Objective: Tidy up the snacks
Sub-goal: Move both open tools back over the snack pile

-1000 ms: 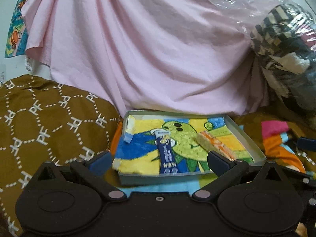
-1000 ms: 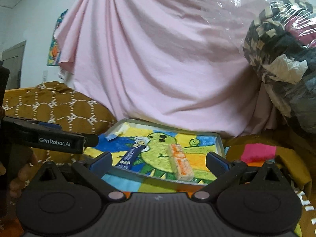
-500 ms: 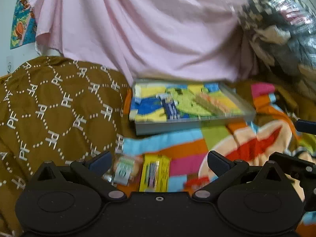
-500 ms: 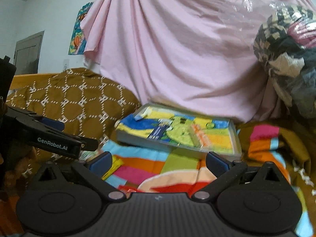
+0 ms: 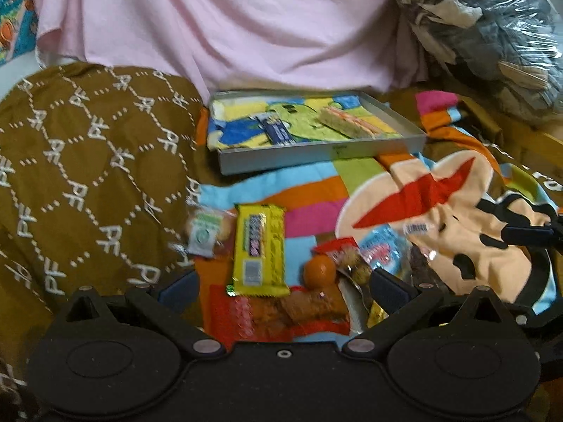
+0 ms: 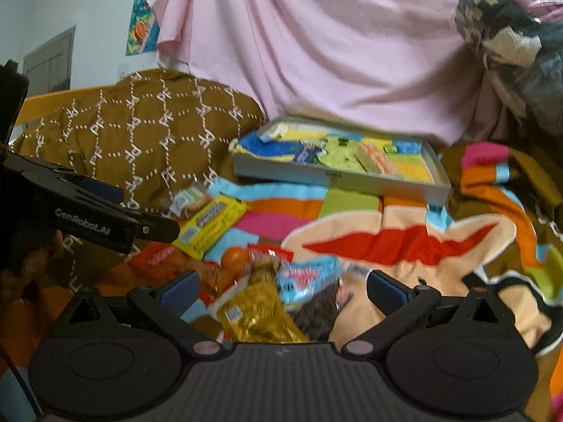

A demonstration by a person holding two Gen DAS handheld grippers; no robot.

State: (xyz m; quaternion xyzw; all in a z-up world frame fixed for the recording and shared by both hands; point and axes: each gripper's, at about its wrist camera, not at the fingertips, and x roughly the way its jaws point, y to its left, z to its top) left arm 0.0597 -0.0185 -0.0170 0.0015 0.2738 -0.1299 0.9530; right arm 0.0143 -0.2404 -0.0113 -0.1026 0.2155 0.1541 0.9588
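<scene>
A grey tray (image 5: 316, 151) (image 6: 337, 179) with a colourful liner lies on the bed, holding a blue bar (image 5: 276, 130) and an orange-white wafer pack (image 5: 348, 123) (image 6: 376, 160). Loose snacks lie nearer: a yellow bar (image 5: 258, 249) (image 6: 209, 223), a green-white pack (image 5: 204, 235), a red pack (image 5: 278, 313), an orange ball (image 5: 318, 270) (image 6: 235, 256), a light-blue pack (image 5: 381, 251) (image 6: 306, 277) and a gold pack (image 6: 257, 316). My left gripper (image 5: 281, 286) hangs open over the red pack. My right gripper (image 6: 281, 288) stands open over the gold and blue packs.
A brown patterned pillow (image 5: 88, 161) (image 6: 140, 133) lies left of the snacks. Pink cloth (image 5: 228, 24) hangs behind the tray. A plastic-wrapped bundle (image 5: 492, 35) sits at the right. The striped cartoon blanket (image 5: 440, 204) covers the bed. A poster (image 6: 142, 31) hangs on the wall.
Both grippers have pulled back and tilted down from the tray, so the loose snacks on the blanket have come into view beneath them. Both stay open.
</scene>
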